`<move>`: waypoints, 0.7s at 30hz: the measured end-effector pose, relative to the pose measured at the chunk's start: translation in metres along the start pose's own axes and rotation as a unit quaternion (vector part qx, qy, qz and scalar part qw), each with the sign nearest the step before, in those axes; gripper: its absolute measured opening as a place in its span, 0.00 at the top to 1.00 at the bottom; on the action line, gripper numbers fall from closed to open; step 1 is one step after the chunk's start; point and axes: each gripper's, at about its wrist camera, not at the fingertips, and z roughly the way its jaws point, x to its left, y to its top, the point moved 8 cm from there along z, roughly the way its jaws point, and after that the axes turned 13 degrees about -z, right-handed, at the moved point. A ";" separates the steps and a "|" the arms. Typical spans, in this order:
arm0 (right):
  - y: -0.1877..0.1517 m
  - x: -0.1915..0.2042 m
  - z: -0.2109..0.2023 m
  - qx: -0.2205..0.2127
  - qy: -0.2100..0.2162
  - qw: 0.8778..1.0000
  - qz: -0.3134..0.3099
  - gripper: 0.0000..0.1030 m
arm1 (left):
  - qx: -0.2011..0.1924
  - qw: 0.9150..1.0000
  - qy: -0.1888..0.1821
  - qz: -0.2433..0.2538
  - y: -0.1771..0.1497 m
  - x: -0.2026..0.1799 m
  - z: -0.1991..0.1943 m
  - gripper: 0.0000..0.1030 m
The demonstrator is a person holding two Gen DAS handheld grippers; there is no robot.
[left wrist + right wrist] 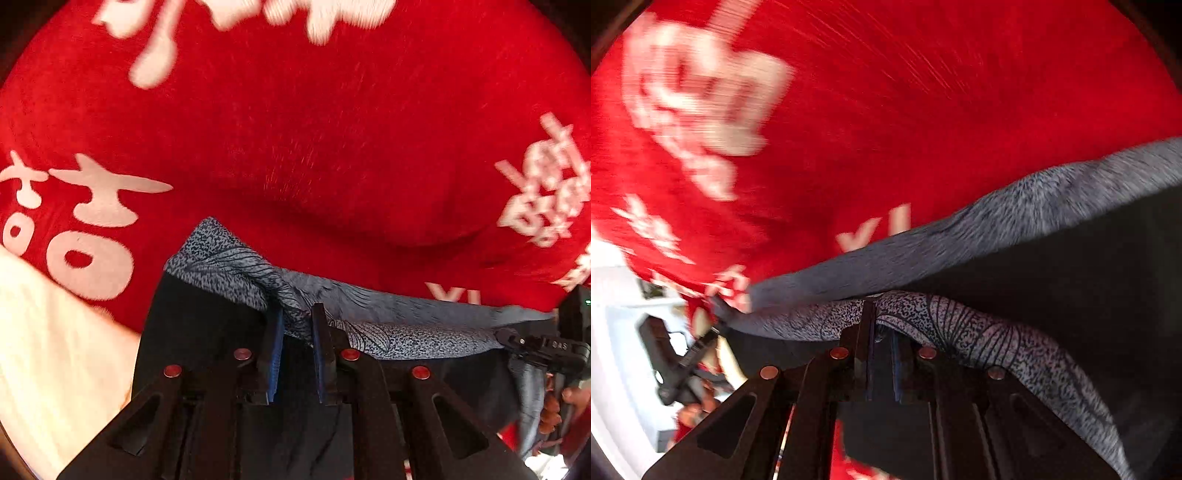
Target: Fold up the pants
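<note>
- Left side first: our left gripper (297, 325) has its fingers (274, 343) pinched down on a bunched bit of the pants (388, 325), near one end of the raised edge. A corner of fabric flops up and over to the left of the fingers.
- In between, the pants hang as a band strung from one gripper to the other, lifted above the red blanket (314, 129) with the white lettering. We can't tell if any of the lower part touches the blanket.
- Right side: the right gripper (882, 328) is clamped on the pants too, with cloth wrapped around both fingers.
- Handling-wise, this looks like thin, light, floppy printed fabric. It sags and crumples wherever it isn't held, so we'd say grab it at the edge or corners and keep it a bit taut.
- It might slip out of a shallow pinch, so a decent bite of cloth seems wise.
</note>
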 end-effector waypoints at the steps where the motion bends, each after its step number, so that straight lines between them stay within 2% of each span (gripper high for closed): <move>1: 0.002 -0.005 0.008 0.005 -0.001 1.000 0.000 0.92 | 0.003 1.000 0.012 -0.005 0.004 0.001 0.005 0.84; 3: 0.007 -0.007 0.009 -0.002 0.012 1.000 0.012 0.91 | 0.001 1.000 0.018 -0.019 0.011 0.003 0.000 0.84; 5: 0.006 -0.002 0.006 0.008 0.016 1.000 0.008 0.84 | -0.016 0.999 0.039 -0.023 0.019 0.008 -0.020 0.69; 6: 0.006 0.002 0.001 0.012 0.011 1.000 -0.007 0.80 | -0.029 0.998 0.053 -0.021 0.021 0.011 -0.031 0.41; 7: 0.008 0.008 -0.006 0.012 0.005 1.000 -0.022 0.70 | -0.048 0.996 0.067 -0.017 0.023 0.015 -0.044 0.28; 8: 0.010 0.013 -0.014 0.006 0.001 0.999 -0.035 0.58 | -0.064 0.995 0.074 -0.007 0.022 0.016 -0.057 0.28; 9: 0.013 0.019 -0.027 -0.007 -0.004 0.999 -0.048 0.55 | -0.060 0.995 0.073 0.002 0.018 0.015 -0.062 0.28; 11: 0.013 0.028 -0.052 -0.030 -0.009 0.997 -0.067 0.54 | -0.042 0.996 0.072 0.013 0.004 0.011 -0.062 0.28; 13: 0.000 0.039 -0.061 -0.022 0.002 0.997 -0.077 0.54 | -0.014 0.997 0.074 0.028 -0.020 -0.001 -0.044 0.28; 16: -0.027 0.041 -0.051 0.015 -0.020 0.995 -0.100 0.65 | 0.024 0.994 0.093 0.047 -0.053 -0.016 -0.001 0.28; 17: -0.039 0.034 -0.040 0.038 -0.038 0.993 -0.106 0.65 | 0.033 0.992 0.111 0.057 -0.062 -0.018 0.019 0.28; 19: -0.049 0.013 -0.023 0.063 -0.088 0.988 -0.107 0.68 | 0.024 0.985 0.151 0.079 -0.068 -0.019 0.038 0.25; 20: -0.047 -0.001 -0.019 0.057 -0.109 0.987 -0.106 0.86 | 0.013 0.983 0.157 0.090 -0.067 -0.025 0.041 0.22; 21: -0.042 -0.003 -0.023 0.039 -0.108 0.988 -0.103 0.88 | 0.013 0.982 0.162 0.095 -0.067 -0.028 0.041 0.21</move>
